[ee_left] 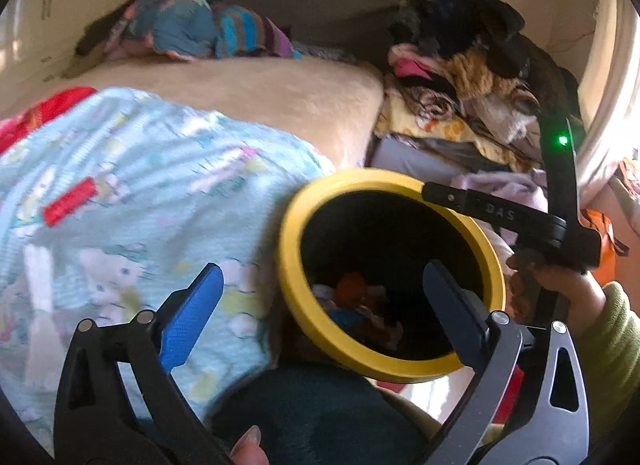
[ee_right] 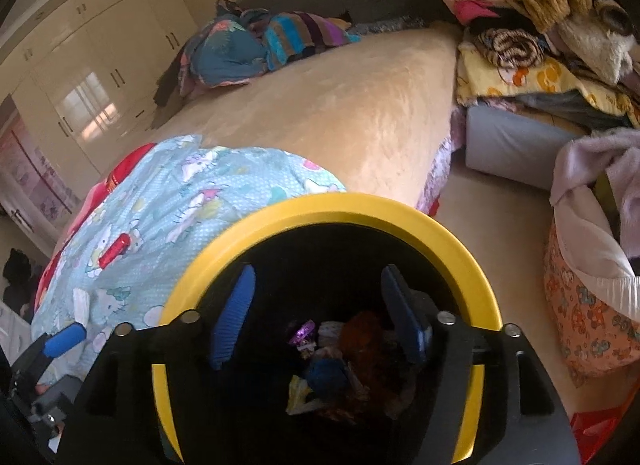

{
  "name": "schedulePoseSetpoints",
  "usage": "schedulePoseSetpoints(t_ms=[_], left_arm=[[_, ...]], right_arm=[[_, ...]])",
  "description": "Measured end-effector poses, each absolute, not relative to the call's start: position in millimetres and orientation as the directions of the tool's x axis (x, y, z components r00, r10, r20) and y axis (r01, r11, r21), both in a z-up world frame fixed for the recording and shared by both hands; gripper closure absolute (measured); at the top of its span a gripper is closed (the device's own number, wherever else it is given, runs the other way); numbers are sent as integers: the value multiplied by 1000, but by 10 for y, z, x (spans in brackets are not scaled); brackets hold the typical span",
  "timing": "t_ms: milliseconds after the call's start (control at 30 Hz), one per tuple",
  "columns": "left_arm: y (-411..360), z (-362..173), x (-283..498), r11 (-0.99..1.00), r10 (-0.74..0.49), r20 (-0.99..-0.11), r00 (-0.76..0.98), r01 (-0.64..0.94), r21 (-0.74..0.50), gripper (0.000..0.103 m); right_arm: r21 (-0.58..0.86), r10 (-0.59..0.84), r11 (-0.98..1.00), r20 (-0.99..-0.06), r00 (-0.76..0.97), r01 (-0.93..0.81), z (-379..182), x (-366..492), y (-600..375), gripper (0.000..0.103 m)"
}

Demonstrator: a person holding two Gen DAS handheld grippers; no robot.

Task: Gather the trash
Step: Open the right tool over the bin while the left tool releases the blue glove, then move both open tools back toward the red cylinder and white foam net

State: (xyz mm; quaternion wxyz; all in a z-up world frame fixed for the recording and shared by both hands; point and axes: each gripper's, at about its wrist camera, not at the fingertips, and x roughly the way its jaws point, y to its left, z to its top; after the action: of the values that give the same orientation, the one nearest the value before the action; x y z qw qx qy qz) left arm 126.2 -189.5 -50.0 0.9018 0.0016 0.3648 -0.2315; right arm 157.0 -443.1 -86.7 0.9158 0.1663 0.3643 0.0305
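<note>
both grippers' fingers are spread with nothing in them: right gripper [ee_right: 316,315] over the yellow-rimmed trash bin [ee_right: 486,293], left gripper [ee_left: 320,311] beside it. a red wrapper [ee_left: 70,201] lies on the blue blanket [ee_left: 132,169]. a bump might tip the bin.

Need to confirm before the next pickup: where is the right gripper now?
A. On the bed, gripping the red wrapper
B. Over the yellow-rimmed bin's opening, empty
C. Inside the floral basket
B: the right gripper hangs open over the yellow-rimmed bin, nothing between its fingers.
</note>
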Motion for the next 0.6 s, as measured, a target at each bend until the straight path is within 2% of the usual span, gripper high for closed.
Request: schedulePoseSetpoints(t_ms=[167, 600], left_arm=[[-1701, -345, 1234, 917, -379, -623, 684, 370, -152, 11], [-1154, 2, 1153, 966, -256, -535, 805, 232, -112, 11]], right_arm=[[308, 191, 951, -617, 763, 11, -689, 1547, -4240, 26], [299, 273, 947, -568, 777, -114, -427, 1519, -3679, 17]])
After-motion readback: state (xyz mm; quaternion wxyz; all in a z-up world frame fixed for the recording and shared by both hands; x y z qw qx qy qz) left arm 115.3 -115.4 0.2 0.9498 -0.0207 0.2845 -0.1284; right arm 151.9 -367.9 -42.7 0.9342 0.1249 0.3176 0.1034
